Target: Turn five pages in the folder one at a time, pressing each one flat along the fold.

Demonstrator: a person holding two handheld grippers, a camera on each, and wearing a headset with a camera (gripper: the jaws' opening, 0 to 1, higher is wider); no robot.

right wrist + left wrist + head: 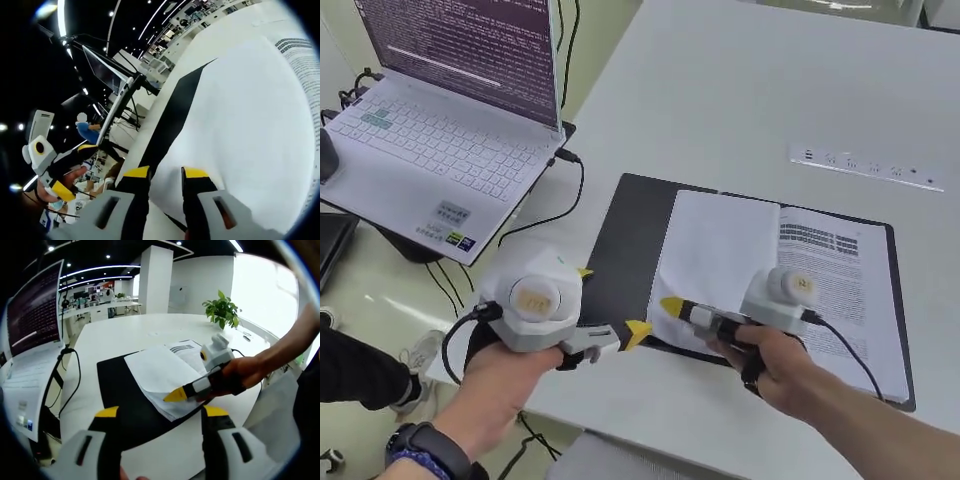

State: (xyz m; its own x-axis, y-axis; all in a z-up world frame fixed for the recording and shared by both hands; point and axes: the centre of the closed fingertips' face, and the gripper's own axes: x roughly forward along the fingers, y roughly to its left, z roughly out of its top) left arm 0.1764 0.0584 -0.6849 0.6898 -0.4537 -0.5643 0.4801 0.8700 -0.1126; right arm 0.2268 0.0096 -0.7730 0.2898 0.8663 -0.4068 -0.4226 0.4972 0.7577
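Broadly, table [740,80]: white and wide; it carries the whole job, with its near edge under both hands.
Laptop [440,120]: open at the far left, well apart from the work, likely parked there so that a page can swing over freely.
Folder [625,230]: black, lying open and flat near the table's front edge, within easy reach. The printed page [845,285] rests on its right half.
Blank page [715,250]: white back upward, bowed over the middle of the folder and not yet flat, which reads as a page partway through its turn.
Left tool [612,302]: jaws spread wide with nothing between them, hovering just off the folder's near left corner, probably waiting to press along the fold.
Right tool [166,172]: jaws drawn close with a narrow gap, tips at the blank page's lower edge. Whether they pinch the sheet I cannot tell.
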